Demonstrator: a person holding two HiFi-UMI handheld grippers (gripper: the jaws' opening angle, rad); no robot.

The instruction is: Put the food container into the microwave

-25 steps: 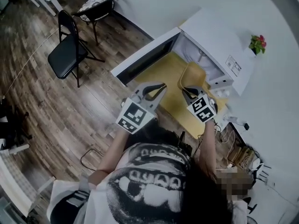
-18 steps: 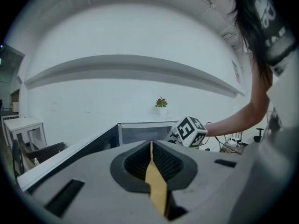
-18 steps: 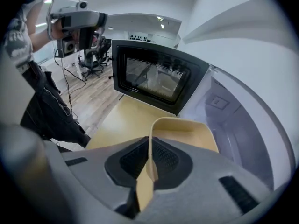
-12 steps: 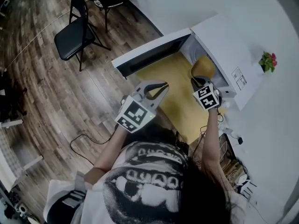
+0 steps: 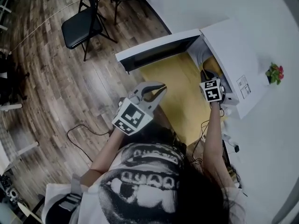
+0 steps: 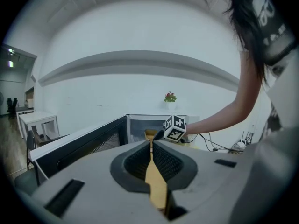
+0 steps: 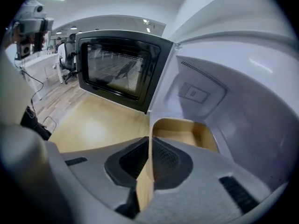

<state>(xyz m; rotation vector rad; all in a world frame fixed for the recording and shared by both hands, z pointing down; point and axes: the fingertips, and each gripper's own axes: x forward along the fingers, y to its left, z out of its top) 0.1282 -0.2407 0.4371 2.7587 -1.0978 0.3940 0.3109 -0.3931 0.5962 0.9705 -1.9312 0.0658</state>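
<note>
Microwave [image 5: 230, 48] on yellow tabletop [image 5: 174, 85]; wood floor [image 5: 56, 90] w/ chair [image 5: 79, 27]

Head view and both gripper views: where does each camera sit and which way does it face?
Head view: on the person's head, looking steeply down at the microwave, its open door and the table; hair, both arms, left gripper and right gripper show.
Left gripper view: rides that gripper, faces the microwave front; its shut jaws and the right arm show.
Right gripper view: rides that gripper, faces into the microwave; its jaws grip the food container.
Shared: head and left gripper views both show the right gripper at the microwave.
</note>
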